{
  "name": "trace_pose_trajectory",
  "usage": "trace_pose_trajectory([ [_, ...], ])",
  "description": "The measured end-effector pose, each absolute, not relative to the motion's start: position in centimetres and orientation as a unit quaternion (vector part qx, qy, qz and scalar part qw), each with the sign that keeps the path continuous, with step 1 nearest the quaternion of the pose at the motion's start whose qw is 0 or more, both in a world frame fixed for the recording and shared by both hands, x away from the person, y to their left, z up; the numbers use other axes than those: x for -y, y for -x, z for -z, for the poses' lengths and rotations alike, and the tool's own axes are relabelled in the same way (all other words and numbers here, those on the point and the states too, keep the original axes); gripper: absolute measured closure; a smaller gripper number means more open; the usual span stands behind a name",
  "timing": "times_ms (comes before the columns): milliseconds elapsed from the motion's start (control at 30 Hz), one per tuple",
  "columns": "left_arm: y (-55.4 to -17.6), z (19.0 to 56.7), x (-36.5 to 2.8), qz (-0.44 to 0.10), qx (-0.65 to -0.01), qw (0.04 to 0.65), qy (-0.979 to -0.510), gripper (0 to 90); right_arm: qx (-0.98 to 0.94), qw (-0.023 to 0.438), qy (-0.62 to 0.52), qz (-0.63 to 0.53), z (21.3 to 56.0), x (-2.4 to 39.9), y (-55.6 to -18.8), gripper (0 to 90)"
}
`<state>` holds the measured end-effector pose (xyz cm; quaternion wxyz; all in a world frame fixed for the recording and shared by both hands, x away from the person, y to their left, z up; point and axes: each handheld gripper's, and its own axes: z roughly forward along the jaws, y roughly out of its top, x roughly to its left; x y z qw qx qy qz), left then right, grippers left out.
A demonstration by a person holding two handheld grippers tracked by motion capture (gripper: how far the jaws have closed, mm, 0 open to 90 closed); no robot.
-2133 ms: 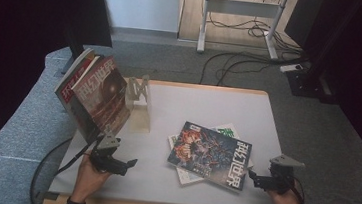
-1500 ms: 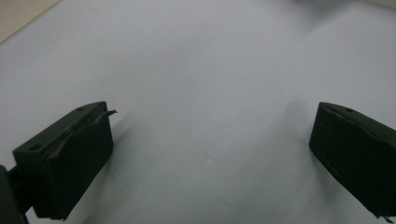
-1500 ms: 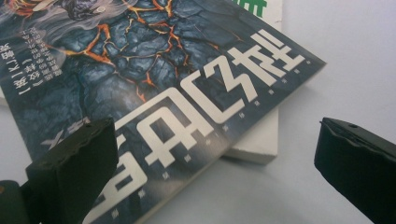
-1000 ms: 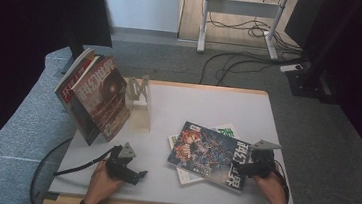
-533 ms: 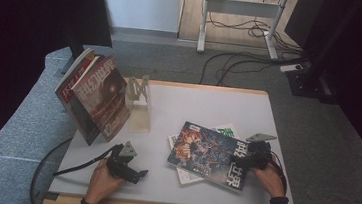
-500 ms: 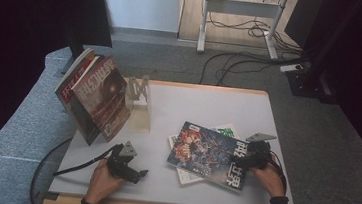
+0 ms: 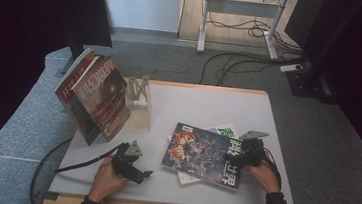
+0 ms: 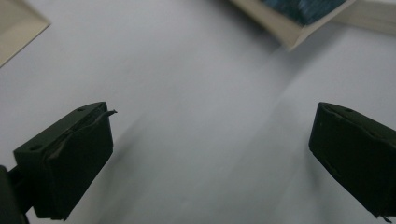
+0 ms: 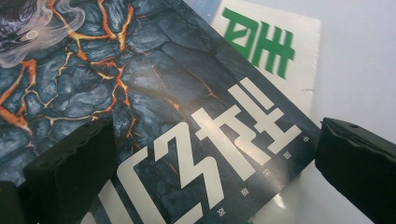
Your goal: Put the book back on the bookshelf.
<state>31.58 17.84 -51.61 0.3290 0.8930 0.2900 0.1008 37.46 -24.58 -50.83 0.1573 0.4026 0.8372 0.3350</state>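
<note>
R gripper [image 7: 236, 156] over top magazine [image 7: 199, 151]

Bare table [image 7: 209, 104] behind magazines [image 7: 203, 153] — book stand [image 7: 138, 103] blocking left

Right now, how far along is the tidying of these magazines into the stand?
Looks partly done: two magazines already lean at the wooden stand. In hand: the right tongs, jaws open, sit over the edge of the dark lava-cover magazine, not yet gripping it. The left tongs wait open over the bare table. Left to do: that magazine and the white one with green print beneath it.
</note>
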Motion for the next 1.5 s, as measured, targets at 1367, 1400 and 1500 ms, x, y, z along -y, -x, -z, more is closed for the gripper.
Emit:
trace_pose_trajectory([
  [1367,-33.9,50.8,-15.9,-0.064,-0.274,0.365,-0.887,1.5,-0.852,0.151,-0.349,-0.360,50.6,21.1,-30.0,0.0],
  [1400,-33.9,50.8,-15.8,-0.065,-0.270,0.358,-0.892,1.2,-0.852,0.152,-0.346,-0.362,50.6,21.1,-29.7,0.0],
  [1500,-33.9,50.5,-15.0,-0.071,-0.259,0.353,-0.896,1.3,-0.852,0.149,-0.347,-0.362,50.8,21.0,-28.9,0.0],
])
